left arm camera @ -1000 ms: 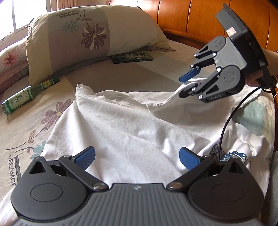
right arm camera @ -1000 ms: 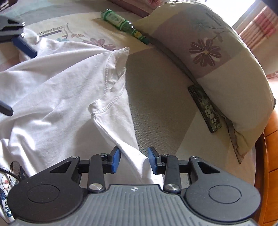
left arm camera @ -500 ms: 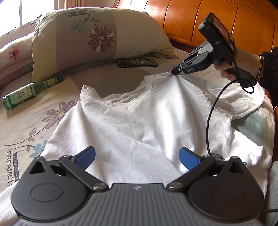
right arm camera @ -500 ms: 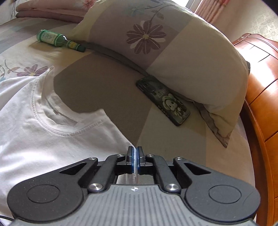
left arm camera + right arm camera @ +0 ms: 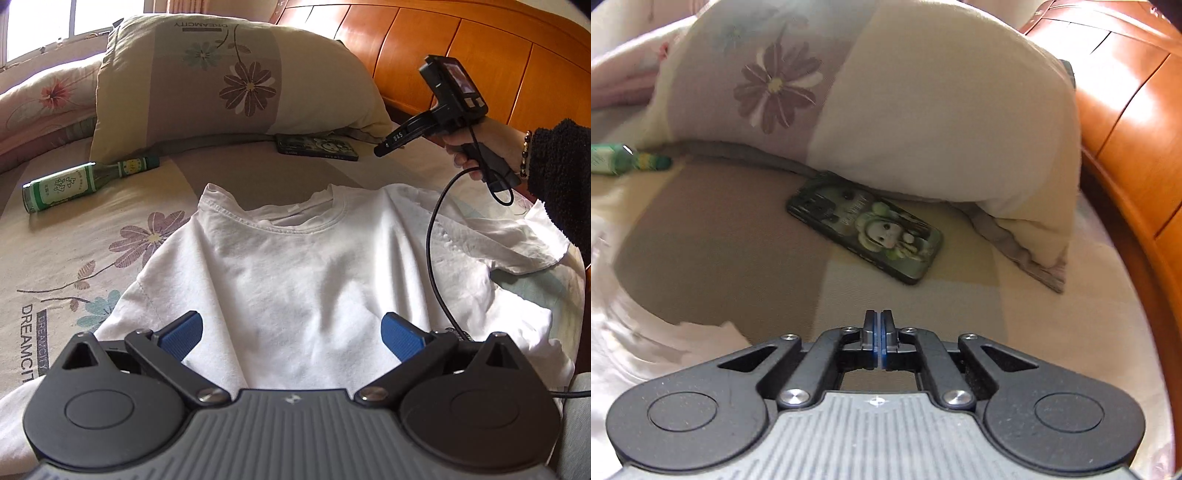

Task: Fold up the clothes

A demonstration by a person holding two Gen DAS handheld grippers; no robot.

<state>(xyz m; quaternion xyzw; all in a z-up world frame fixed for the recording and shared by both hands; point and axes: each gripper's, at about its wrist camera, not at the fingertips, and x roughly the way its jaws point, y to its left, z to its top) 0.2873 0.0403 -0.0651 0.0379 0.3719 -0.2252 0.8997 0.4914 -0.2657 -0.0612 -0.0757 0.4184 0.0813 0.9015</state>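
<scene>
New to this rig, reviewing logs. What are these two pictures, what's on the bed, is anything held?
No robot arm here: a person carries a hand-held gripper in each hand, each with a fisheye camera looking along its fingers. The left wrist view shows the left hand-held gripper open above a white T-shirt spread on the bed, and the right hand-held gripper raised above the shirt. The right wrist view shows that gripper shut on nothing. Also on the bed: a floral pillow, a green bottle and a phone.
</scene>
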